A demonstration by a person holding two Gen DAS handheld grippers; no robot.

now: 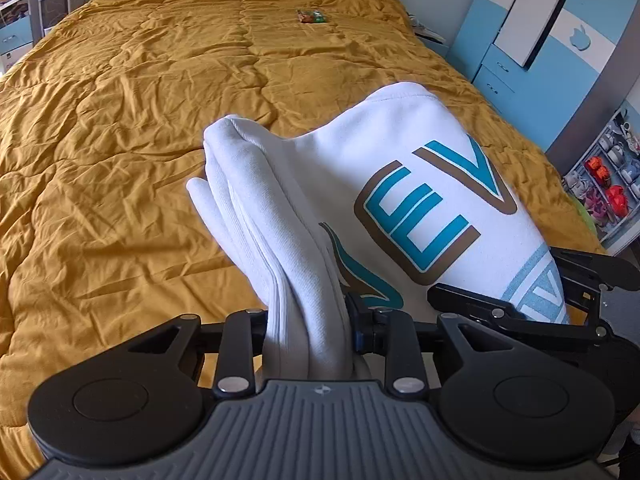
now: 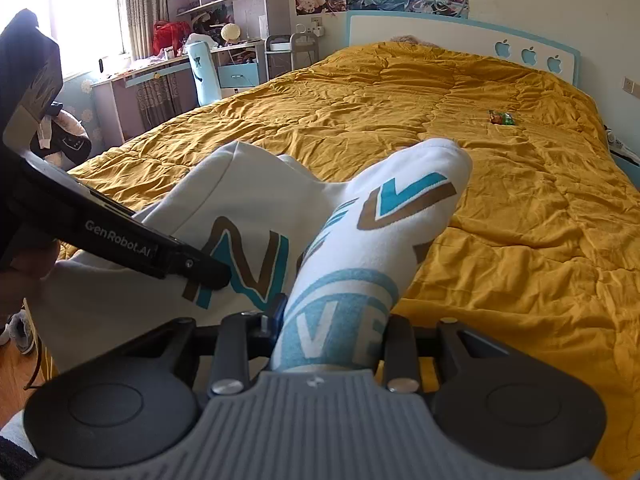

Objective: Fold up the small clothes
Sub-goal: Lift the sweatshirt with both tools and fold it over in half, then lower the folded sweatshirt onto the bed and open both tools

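Both tongs, left and right, clamp bunched edges of the white sweatshirt, holding it off the mustard bed, likely to spread it toward 12 o'clock for folding.

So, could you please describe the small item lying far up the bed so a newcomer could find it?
Start from the mustard-yellow quilt covering the bed. Near the headboard end, towards its right side, lies a small wrapper. Its orange-and-green print is the only loose, multicoloured thing on the plain quilt.
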